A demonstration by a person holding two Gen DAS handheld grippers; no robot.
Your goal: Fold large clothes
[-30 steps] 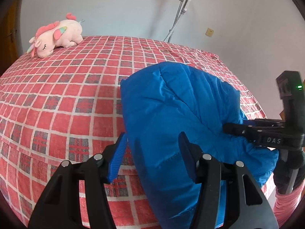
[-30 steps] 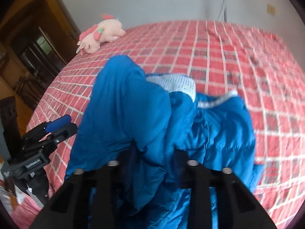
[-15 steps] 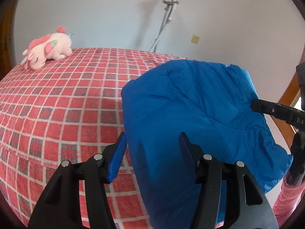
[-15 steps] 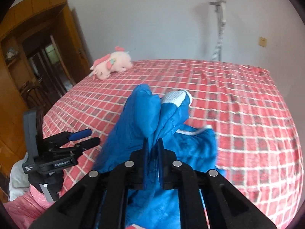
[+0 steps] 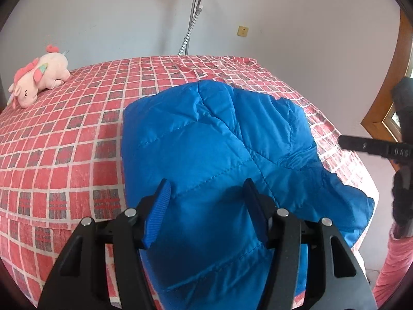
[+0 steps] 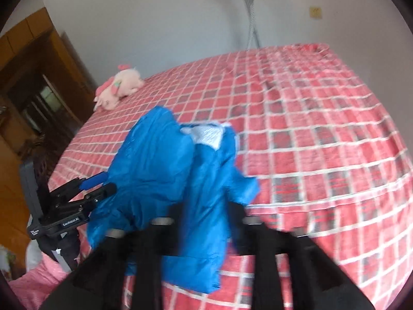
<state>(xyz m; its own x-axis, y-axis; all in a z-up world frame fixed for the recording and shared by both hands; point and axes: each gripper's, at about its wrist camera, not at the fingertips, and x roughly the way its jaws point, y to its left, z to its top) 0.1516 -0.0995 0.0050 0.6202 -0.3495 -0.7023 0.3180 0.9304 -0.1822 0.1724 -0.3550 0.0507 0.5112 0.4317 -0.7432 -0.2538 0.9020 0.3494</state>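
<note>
The right gripper had its jaws just opening around the blue jacket; the left gripper had its jaws parted above it, gripping nothing.

Open checked bedspread beyond jacket; plush toy far corner.

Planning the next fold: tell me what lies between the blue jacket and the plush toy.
Only bare checked bedspread lies between the blue jacket and the plush toy, clearest in the left wrist view.
</note>
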